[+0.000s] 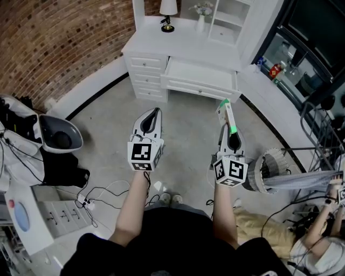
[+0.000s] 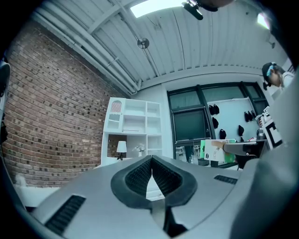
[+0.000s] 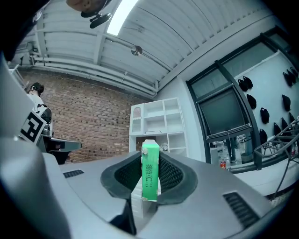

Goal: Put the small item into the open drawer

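My right gripper [image 1: 233, 132] is shut on a small green and white box [image 1: 226, 114], which sticks out past its tips; in the right gripper view the box [image 3: 150, 170] stands upright between the pads, green edge toward the camera. My left gripper [image 1: 152, 116] is held level beside it, shut with nothing between its jaws; its tips [image 2: 152, 161] meet in the left gripper view. Ahead stands a white desk [image 1: 183, 43] with its wide middle drawer [image 1: 200, 75] pulled open. Both grippers hang above the floor, well short of the drawer.
The desk carries a small lamp [image 1: 168, 16], a vase [image 1: 201, 19] and a shelf unit. A brick wall [image 1: 54, 43] runs along the left. Equipment and cables [image 1: 59, 161] crowd the floor at left; a person sits at lower right by a metal rack [image 1: 323, 129].
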The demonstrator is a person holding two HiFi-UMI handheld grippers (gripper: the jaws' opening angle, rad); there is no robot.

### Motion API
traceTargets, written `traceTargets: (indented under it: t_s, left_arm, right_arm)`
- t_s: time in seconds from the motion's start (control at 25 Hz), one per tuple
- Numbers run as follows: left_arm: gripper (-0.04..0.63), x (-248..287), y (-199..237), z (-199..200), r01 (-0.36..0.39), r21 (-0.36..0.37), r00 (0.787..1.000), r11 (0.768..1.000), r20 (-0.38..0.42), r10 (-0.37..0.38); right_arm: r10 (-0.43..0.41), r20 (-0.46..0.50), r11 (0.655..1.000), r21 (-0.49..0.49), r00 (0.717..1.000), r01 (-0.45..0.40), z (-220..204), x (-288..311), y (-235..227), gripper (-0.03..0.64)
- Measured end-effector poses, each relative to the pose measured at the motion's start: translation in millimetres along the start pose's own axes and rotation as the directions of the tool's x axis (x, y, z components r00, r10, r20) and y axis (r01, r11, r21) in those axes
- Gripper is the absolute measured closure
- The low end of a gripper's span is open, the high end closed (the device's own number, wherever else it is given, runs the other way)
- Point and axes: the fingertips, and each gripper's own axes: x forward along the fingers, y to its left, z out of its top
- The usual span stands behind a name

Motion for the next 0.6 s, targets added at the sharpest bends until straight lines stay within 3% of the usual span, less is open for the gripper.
traceTargets:
  t_s: [0.6]
  left_arm:
    - [0.574,-10,8,-9,0.041,-0.021,0.999,0.999,-0.003,-0.041]
  right_arm:
    - [-0.029,-0.004,1.0,0.001,1.0,0.029,-8,-10,12,0.537]
